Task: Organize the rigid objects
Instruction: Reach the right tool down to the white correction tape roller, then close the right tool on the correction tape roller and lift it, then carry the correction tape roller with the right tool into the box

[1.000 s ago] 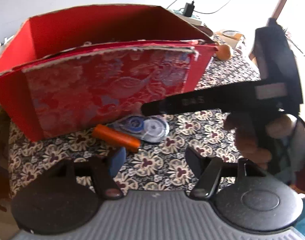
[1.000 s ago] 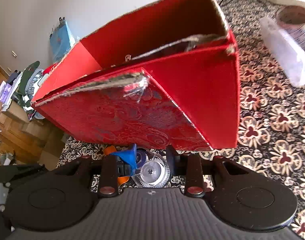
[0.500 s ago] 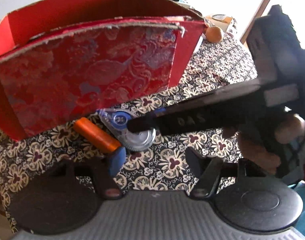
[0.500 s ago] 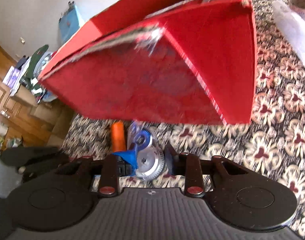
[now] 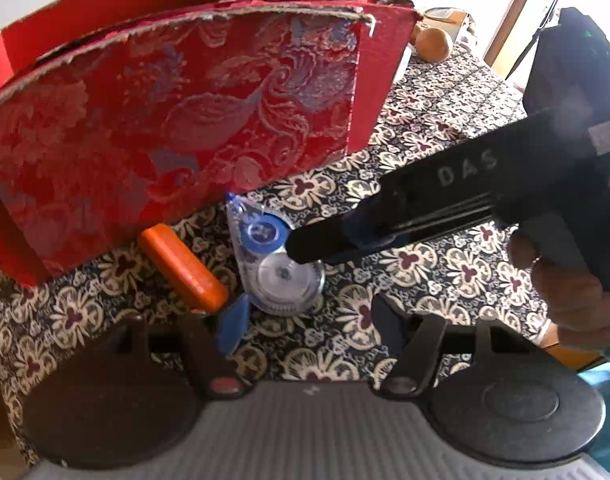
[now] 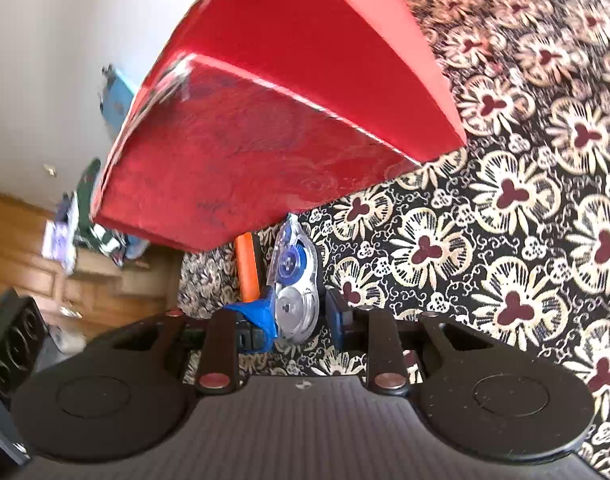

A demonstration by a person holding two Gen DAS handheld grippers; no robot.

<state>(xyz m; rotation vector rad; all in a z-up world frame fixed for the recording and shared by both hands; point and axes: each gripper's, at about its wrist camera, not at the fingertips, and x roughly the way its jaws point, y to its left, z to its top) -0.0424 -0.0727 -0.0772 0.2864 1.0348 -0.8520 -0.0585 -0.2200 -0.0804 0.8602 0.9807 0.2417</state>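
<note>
My table wears a dark floral cloth (image 6: 545, 200). Behind it a plain white wall (image 6: 65, 40) catches strong daylight. Wooden cabinets (image 6: 21, 248) stand low to one side, with blurred clutter I can't identify. A brown wooden post (image 5: 513, 12), perhaps a door frame, edges the glare.

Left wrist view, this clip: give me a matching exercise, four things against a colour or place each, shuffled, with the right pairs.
Things:
1. correction tape dispenser
2. marker
3. box
4. round fruit

Descriptions:
A. red, patterned front
B. orange, lying just left of the clear item
C. far on the tablecloth, past the box's right corner
D. clear with a blue reel, under the right gripper fingers

Pairs: 1-D, 2-B, 3-A, 4-C
</note>
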